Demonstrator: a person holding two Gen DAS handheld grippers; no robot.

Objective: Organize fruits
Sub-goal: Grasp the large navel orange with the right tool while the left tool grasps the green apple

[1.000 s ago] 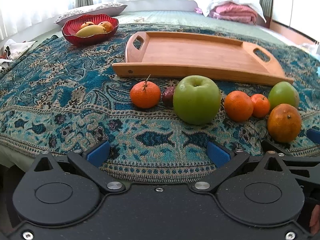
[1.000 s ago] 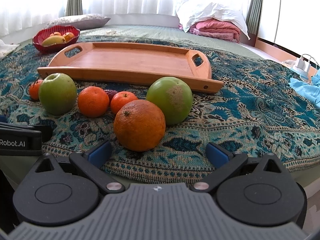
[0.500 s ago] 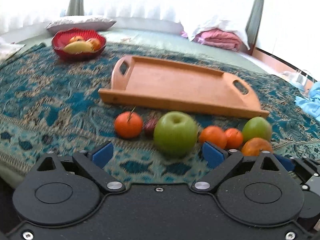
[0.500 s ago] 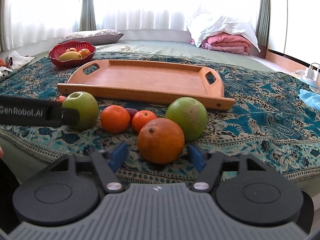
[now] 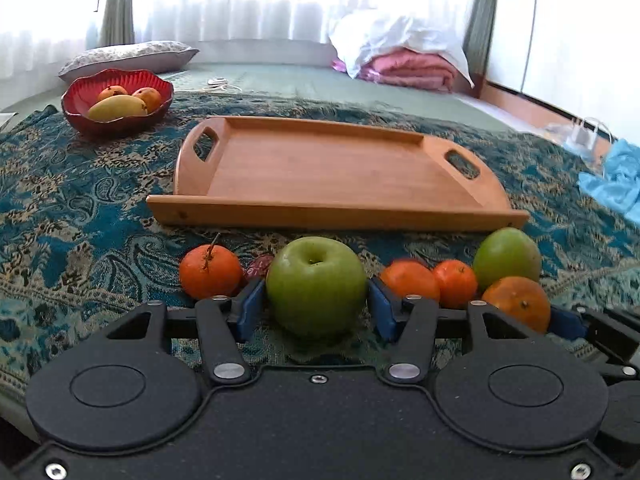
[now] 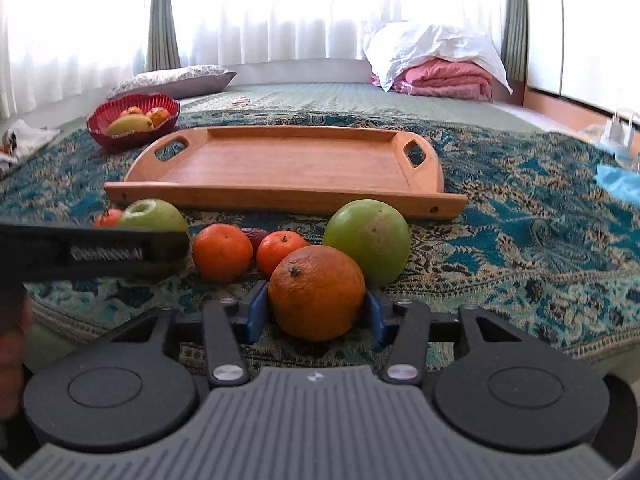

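A bed (image 5: 360, 80) carries everything, spread with a woven teal paisley blanket (image 5: 80, 208) whose nubbly weave should keep round fruit from rolling. On it, just behind the fruit row, lies a bare wooden tray (image 5: 332, 168), smooth-grained, with a low rim and a cut-out handle at each end; it looks like the place meant for the fruit, though that is a judgement. Farther back on the left sits a scalloped red bowl (image 5: 80, 116) holding a mango and two smaller fruits. In the row, the green apple (image 5: 316, 284), glossy and firm, sits between the blue pads of the left claw (image 5: 316, 308), which flank its sides closely; whether they press it yet cannot be told. Off to the right lies a paler, duller green fruit (image 6: 368, 236), touching the large orange (image 6: 316, 292), whose dimpled skin sits between the pads of the right claw (image 6: 316, 312), pads against or almost against its flanks; again, a firm grip cannot be confirmed. Smaller still are three mandarins, one with a stem (image 5: 210, 272) left of the apple, and a dark wrinkled date-like fruit (image 5: 260, 266) tucked behind. The step in hand appears to be the first pick-up, both claws at once. Next calls for a sure squeeze, a straight lift clear of the neighbours, then a carry over the tray's rim.
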